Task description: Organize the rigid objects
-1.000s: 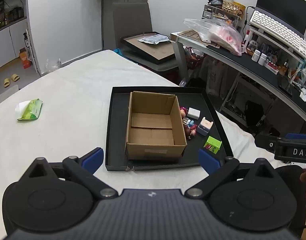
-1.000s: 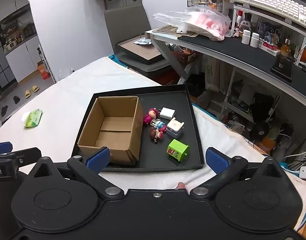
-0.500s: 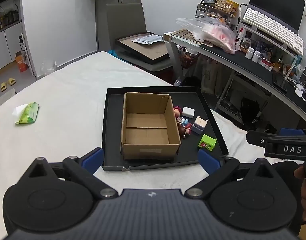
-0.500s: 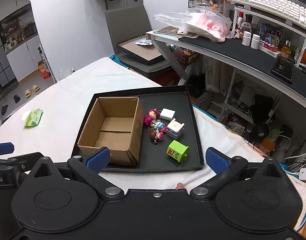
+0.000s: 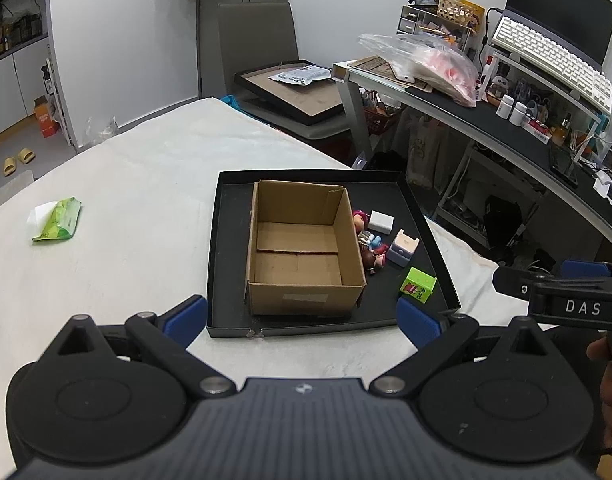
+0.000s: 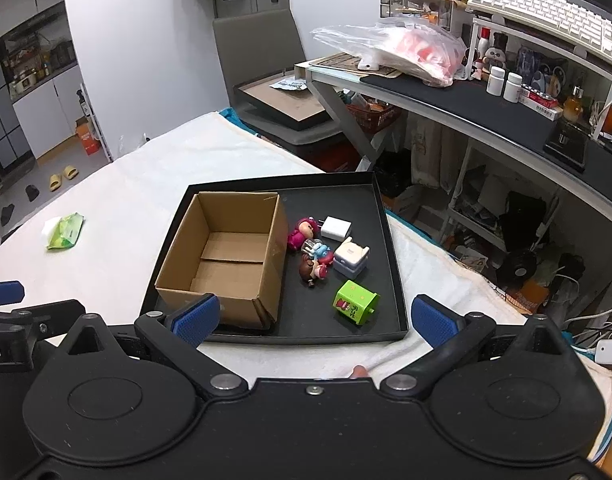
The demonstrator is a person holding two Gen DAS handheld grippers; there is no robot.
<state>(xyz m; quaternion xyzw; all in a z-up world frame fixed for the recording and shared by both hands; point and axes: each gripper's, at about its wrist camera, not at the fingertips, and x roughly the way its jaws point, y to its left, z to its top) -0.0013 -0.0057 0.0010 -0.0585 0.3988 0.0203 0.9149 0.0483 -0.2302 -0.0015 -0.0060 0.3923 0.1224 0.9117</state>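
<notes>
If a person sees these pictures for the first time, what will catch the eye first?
Probably the open brown cardboard box, empty, on the left side of the shallow black tray on the white-covered table. Next comes the bright green toy cube among the small toys to the right of the box.

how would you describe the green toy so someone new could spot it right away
Find the black tray on the white-covered table; an open cardboard box fills its left side. The green cube toy lies right of the box, nearest the tray's front edge. It is the only bright green piece, apart from the dolls and white blocks behind it.
</notes>
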